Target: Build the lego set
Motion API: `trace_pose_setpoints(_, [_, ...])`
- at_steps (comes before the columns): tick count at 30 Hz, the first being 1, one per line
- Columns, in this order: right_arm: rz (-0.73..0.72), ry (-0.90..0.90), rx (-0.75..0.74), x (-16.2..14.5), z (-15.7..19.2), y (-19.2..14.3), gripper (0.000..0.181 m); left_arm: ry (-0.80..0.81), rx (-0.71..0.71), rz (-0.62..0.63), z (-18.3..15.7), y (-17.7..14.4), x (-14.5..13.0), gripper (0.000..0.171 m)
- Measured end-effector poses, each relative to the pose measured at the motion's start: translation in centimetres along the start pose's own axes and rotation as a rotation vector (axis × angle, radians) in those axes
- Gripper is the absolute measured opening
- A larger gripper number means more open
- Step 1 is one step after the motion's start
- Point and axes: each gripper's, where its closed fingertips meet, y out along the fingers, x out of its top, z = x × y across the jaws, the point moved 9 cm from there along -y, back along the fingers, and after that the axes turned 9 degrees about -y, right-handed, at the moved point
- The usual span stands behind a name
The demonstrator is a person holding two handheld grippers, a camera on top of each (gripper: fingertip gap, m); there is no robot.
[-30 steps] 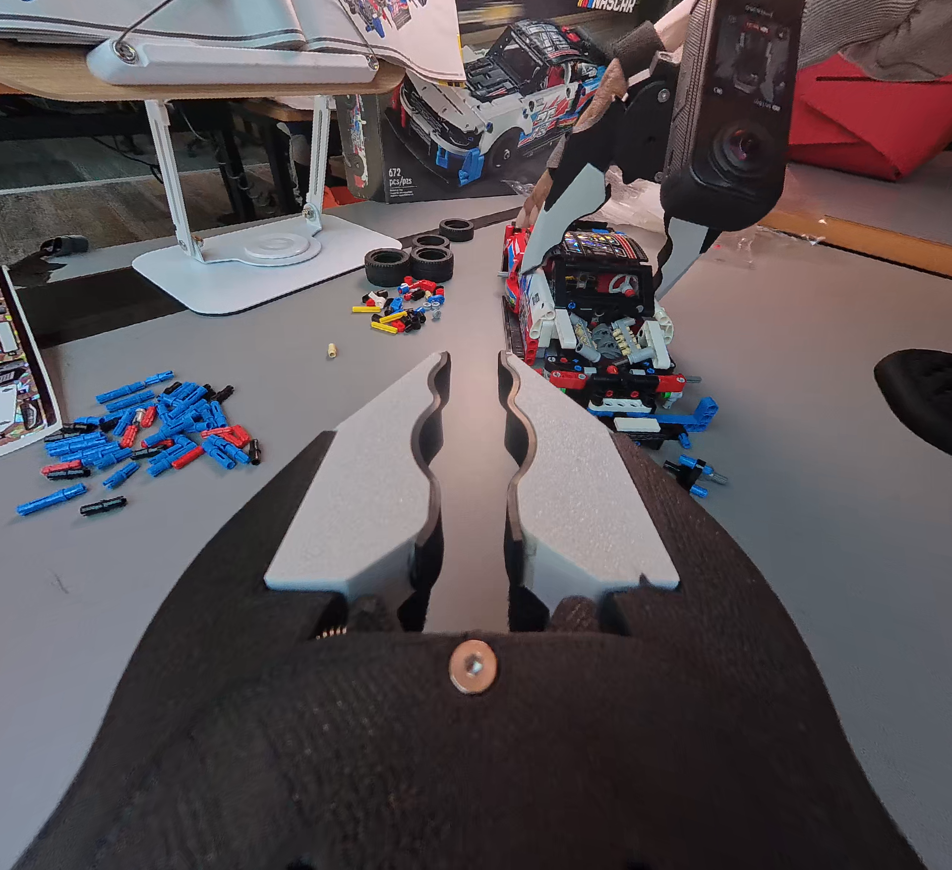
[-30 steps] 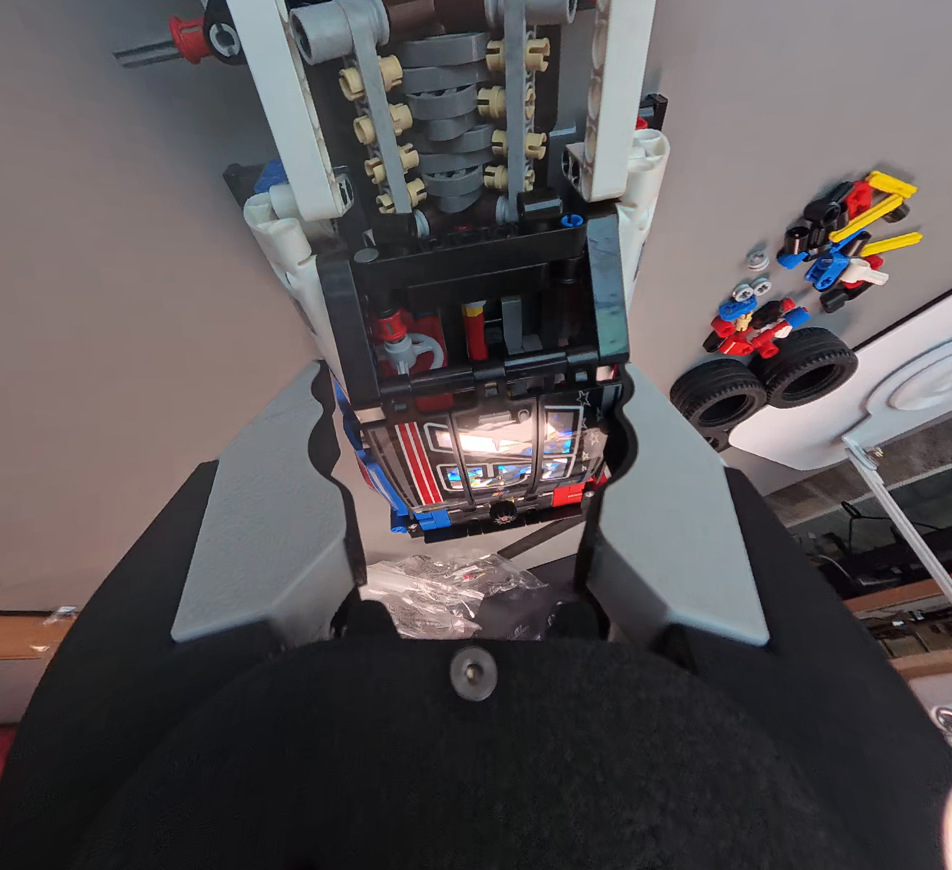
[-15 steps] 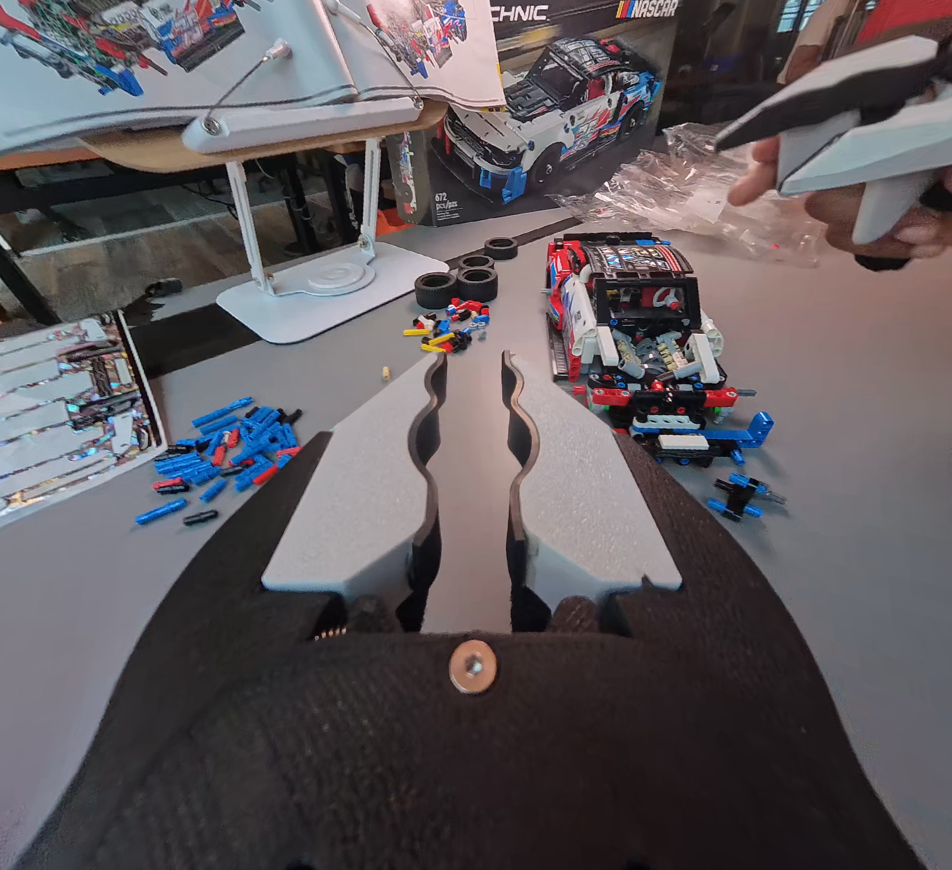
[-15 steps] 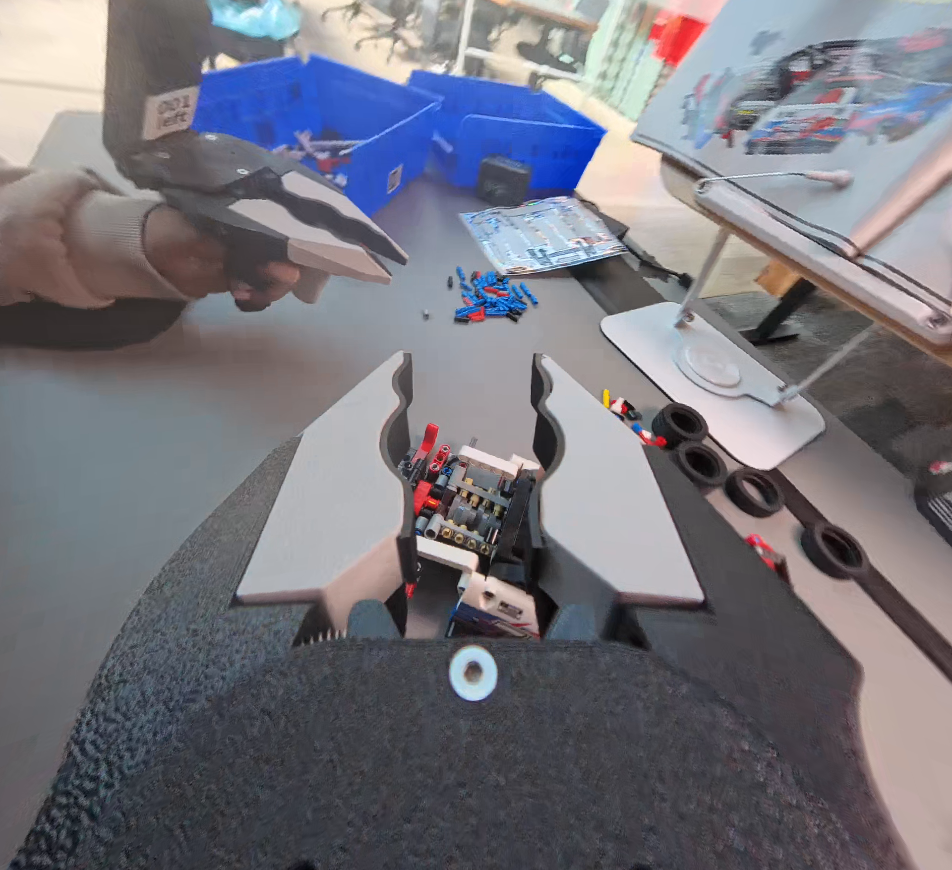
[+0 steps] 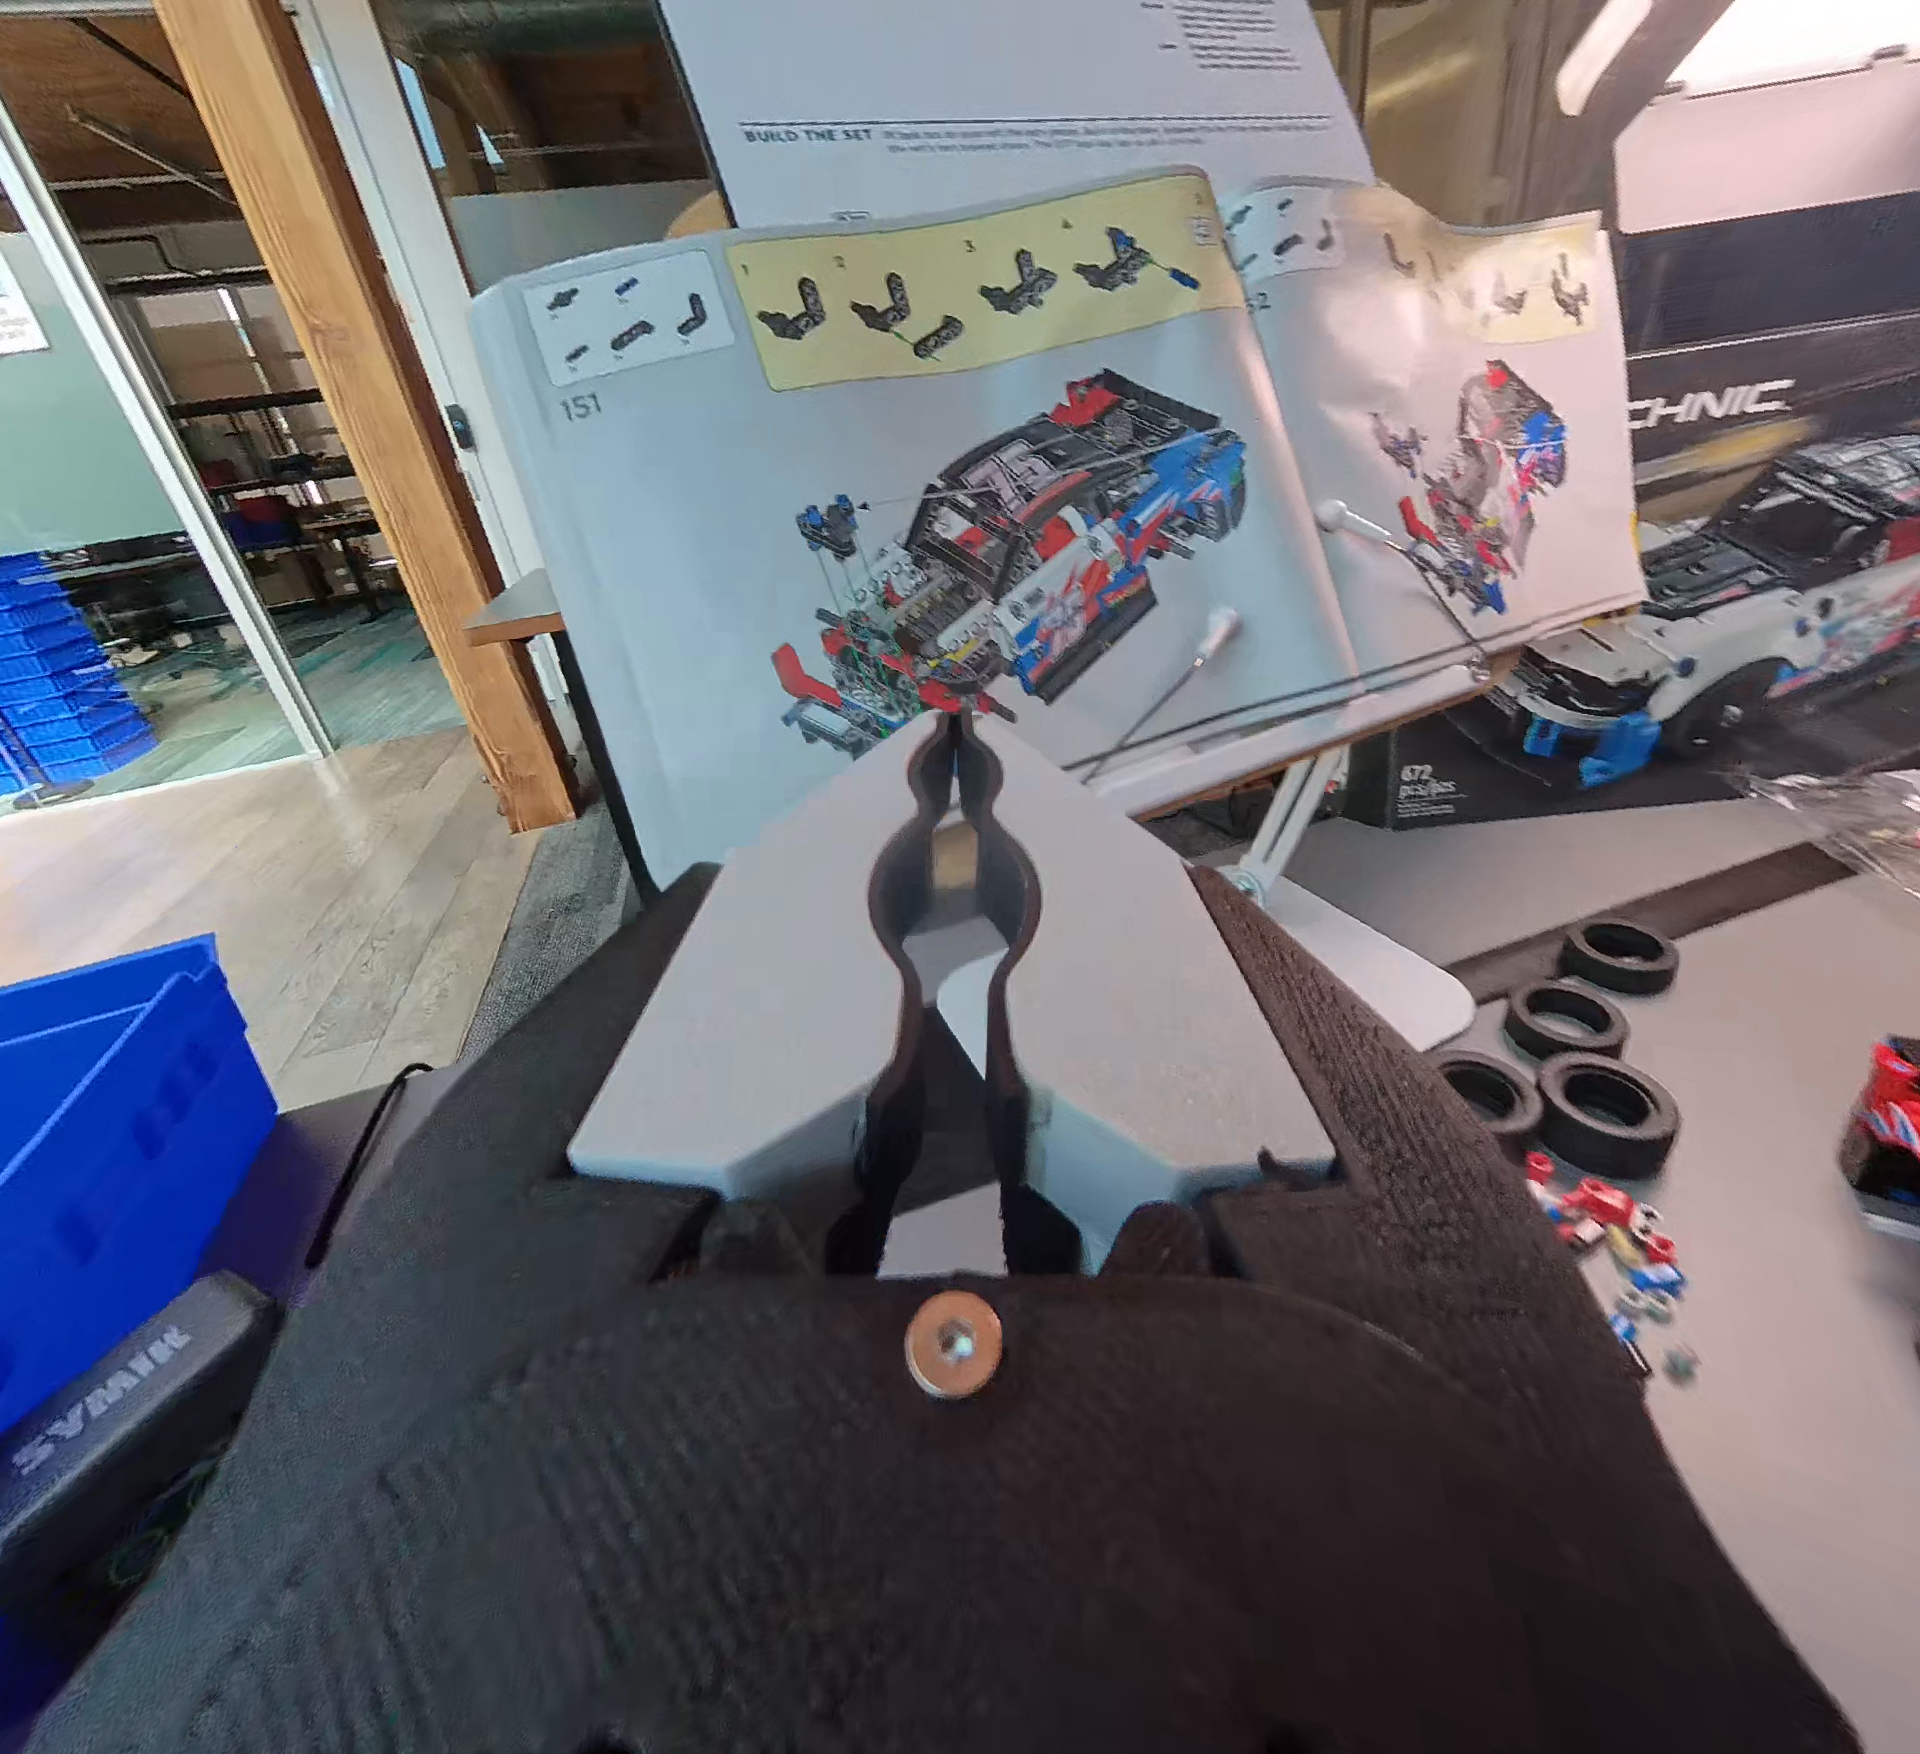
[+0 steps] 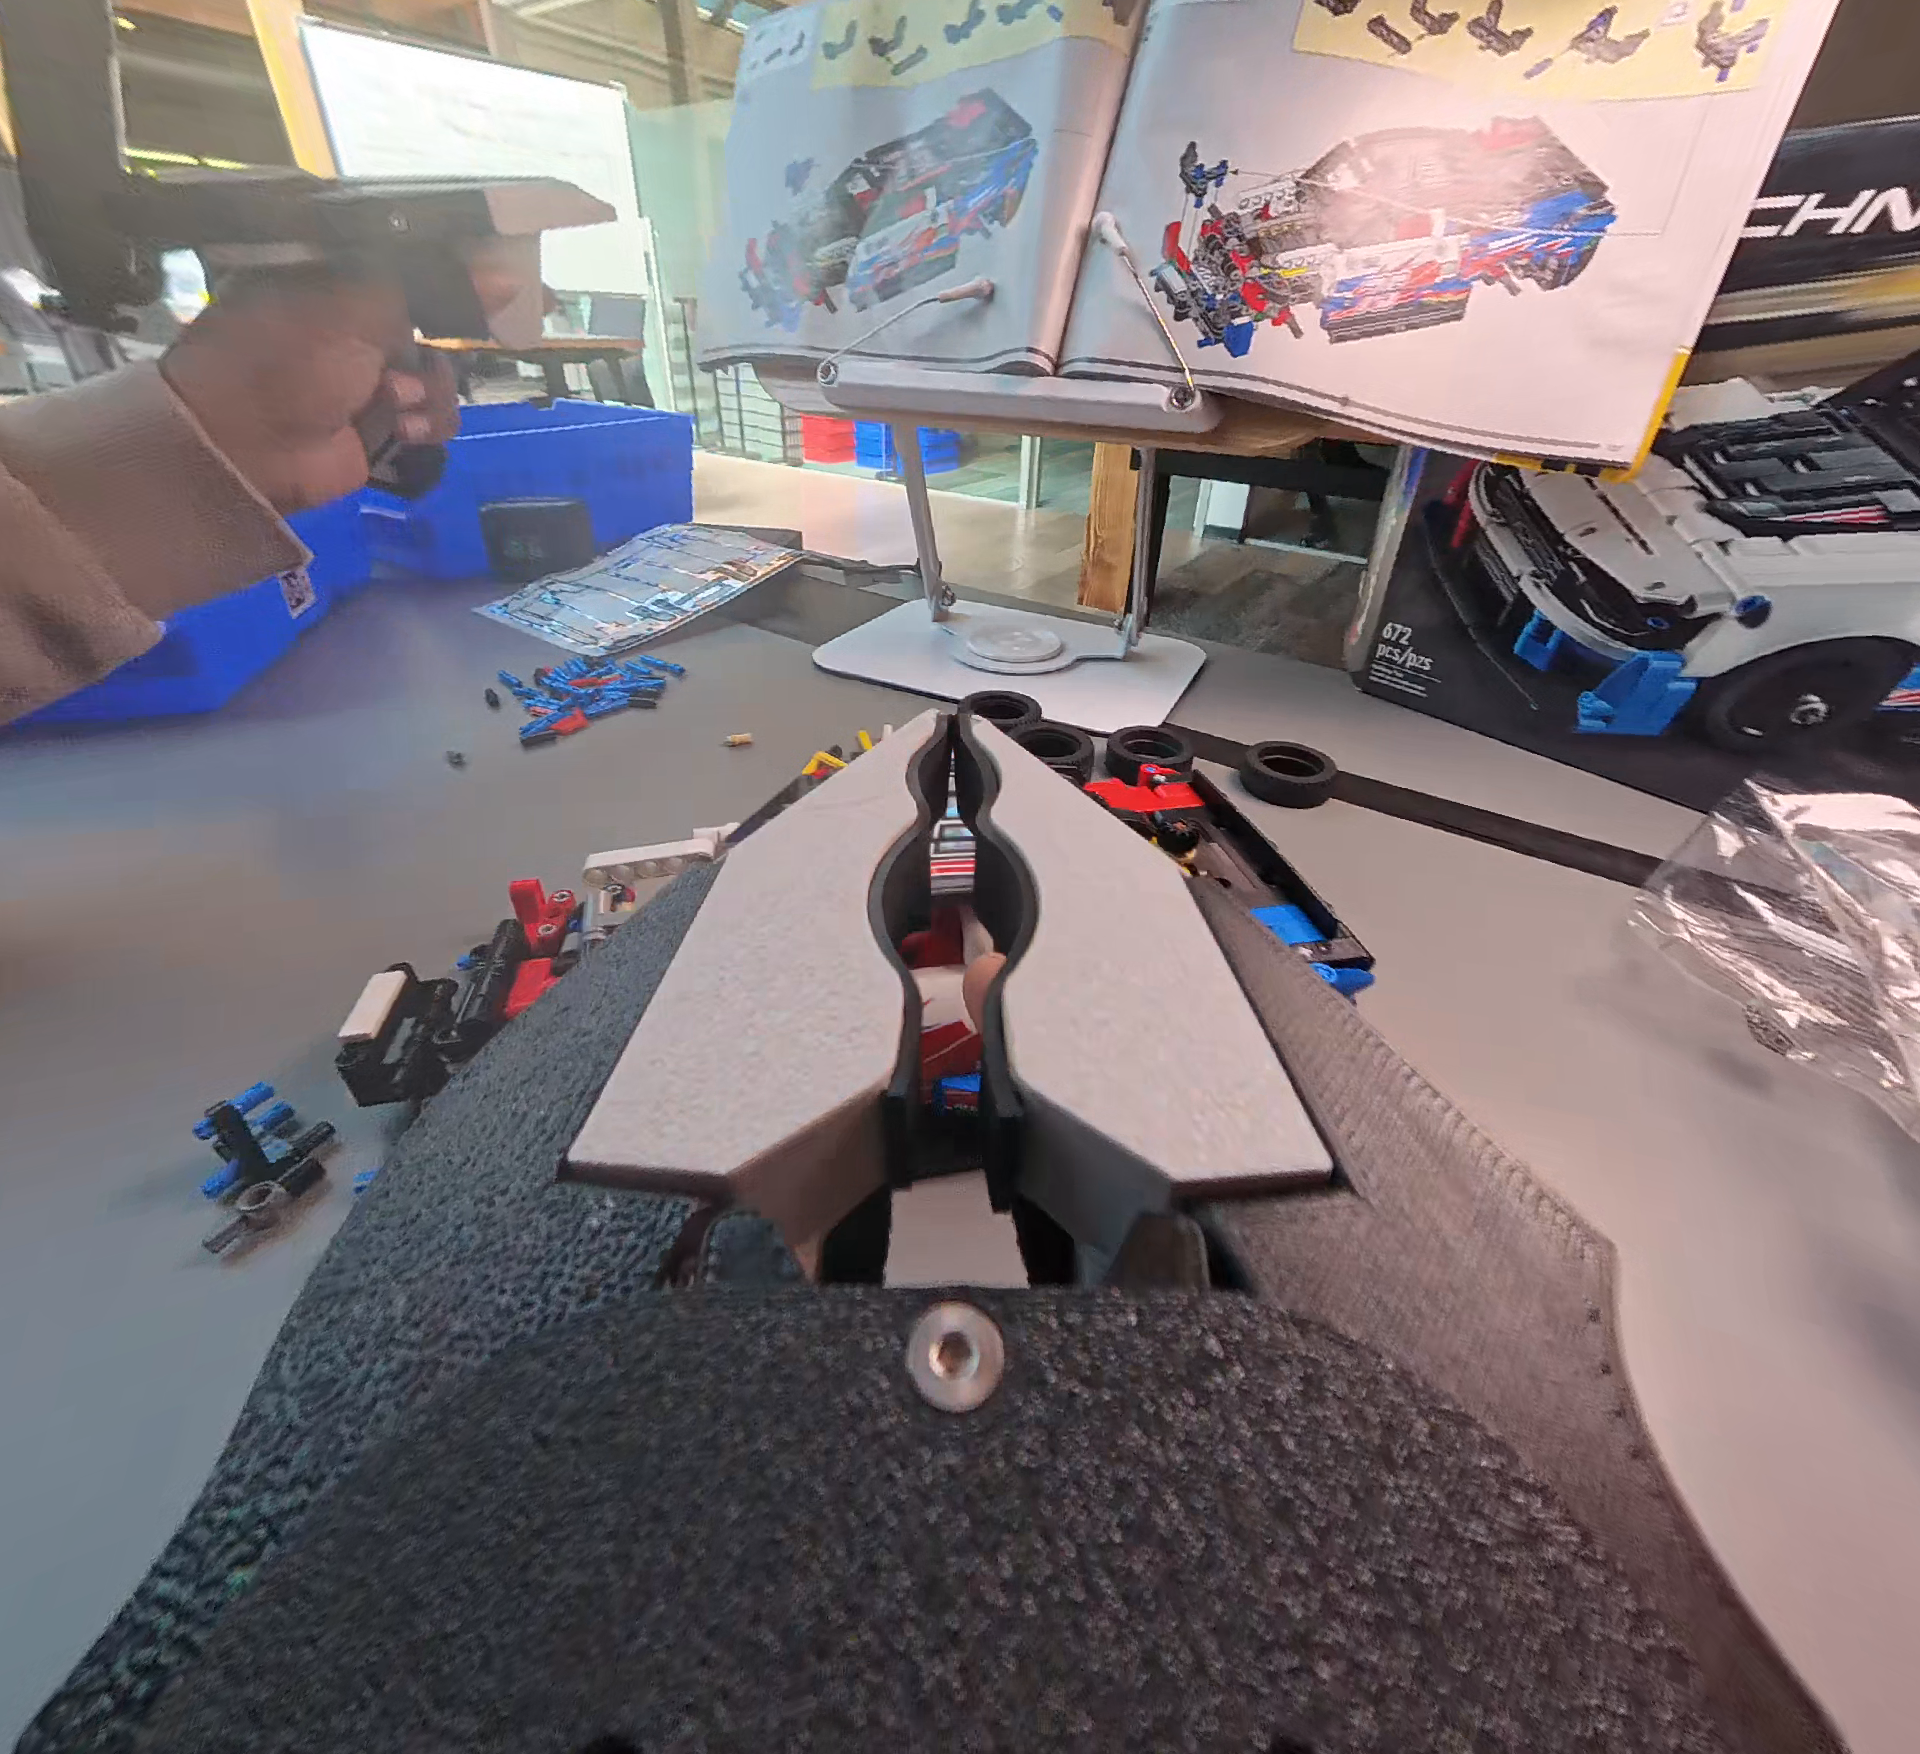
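Grey tabletop [image 6: 1455, 1029] carries the work, with an office interior and wood beams behind. Left gripper [image 5: 956, 738]: jaws pressed together at the tips, nothing between them; half a second ago they stood a little apart. It now points up at the open instruction booklet [image 5: 935, 499] on its white stand [image 6: 1008, 655], where a second ago it looked down at the tabletop and the car. Right gripper [image 6: 954, 730]: jaws also closed tip to tip and empty; a second ago they were spread on either side of the car roof. The partly built lego car [image 6: 1226, 831] sits on the tabletop directly under and just beyond the right gripper, mostly hidden by it. Four loose black tyres [image 6: 1288, 769] lie at the car's far side, near the stand base. Blue and red pins [image 6: 582, 691] form a heap far left; a small black-and-blue subassembly [image 6: 260, 1148] lies near left. Set box [image 6: 1662, 624] stands far right, crumpled clear bag [image 6: 1808, 925] at right.
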Motion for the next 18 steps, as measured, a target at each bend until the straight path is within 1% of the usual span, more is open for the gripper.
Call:
trace_pose_setpoints(4, [0.035, -0.010, -0.047, -1.2, -0.8, 0.0, 0.000, -0.008, 0.038, -0.022, 2.0, 4.2, 0.4, 0.000])
trace_pose_setpoints(8, [0.061, -0.014, -0.065, -1.9, -1.2, 0.6, 0.000, -0.032, 0.052, -0.048, 3.3, 6.6, 0.0, 0.000])
trace_pose_setpoints(13, [0.090, -0.004, -0.083, -2.6, -1.7, 1.0, 0.000, -0.064, 0.041, -0.049, 4.3, 7.9, -1.0, 0.000])
trace_pose_setpoints(18, [0.074, 0.011, -0.081, -2.6, -1.9, 1.0, 0.000, -0.053, 0.018, -0.028, 4.3, 7.8, -1.3, 0.000])
